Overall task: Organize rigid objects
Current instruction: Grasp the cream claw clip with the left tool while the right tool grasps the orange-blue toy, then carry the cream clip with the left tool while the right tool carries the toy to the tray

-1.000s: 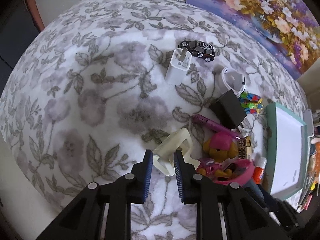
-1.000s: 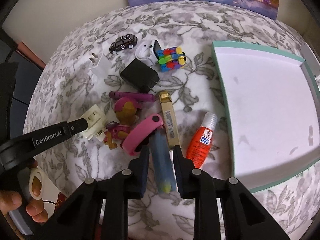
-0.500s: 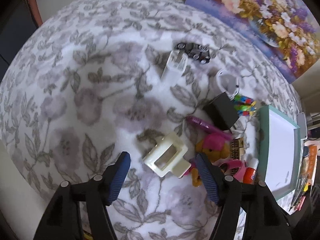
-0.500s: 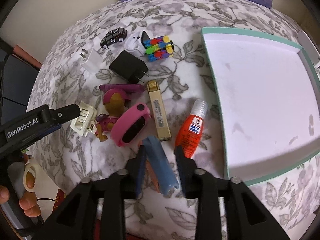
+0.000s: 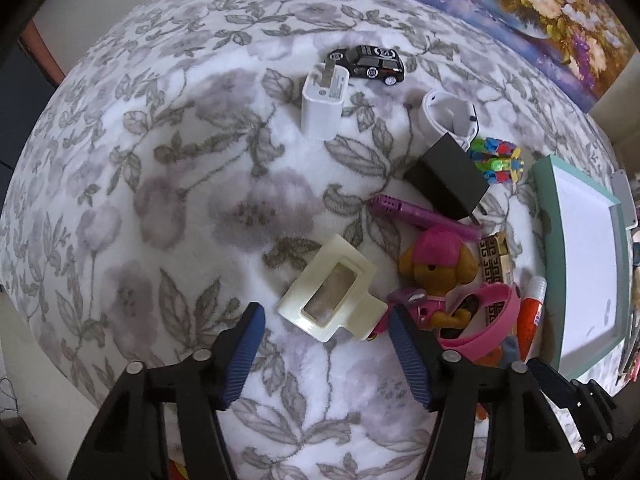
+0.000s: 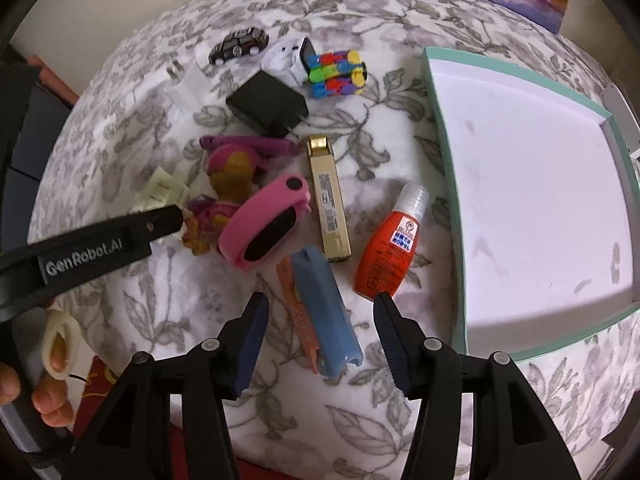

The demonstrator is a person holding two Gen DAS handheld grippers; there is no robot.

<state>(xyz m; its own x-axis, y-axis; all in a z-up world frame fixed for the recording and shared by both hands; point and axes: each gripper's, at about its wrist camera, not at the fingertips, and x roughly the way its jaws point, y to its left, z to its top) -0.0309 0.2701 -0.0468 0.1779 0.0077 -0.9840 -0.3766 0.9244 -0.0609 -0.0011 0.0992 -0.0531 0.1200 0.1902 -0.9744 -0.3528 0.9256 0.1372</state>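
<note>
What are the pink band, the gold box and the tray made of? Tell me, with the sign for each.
Pink band: likely matte silicone or rubber, from its soft, dull curve. Gold box: glossy metallic card or plastic, as it glints and carries printed labels. Tray: probably stiff cardboard, with flat matte walls and a scuffed white floor.

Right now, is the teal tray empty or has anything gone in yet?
Empty. The teal tray shows only its bare white floor; the red bottle lies outside it on the blanket.
</note>
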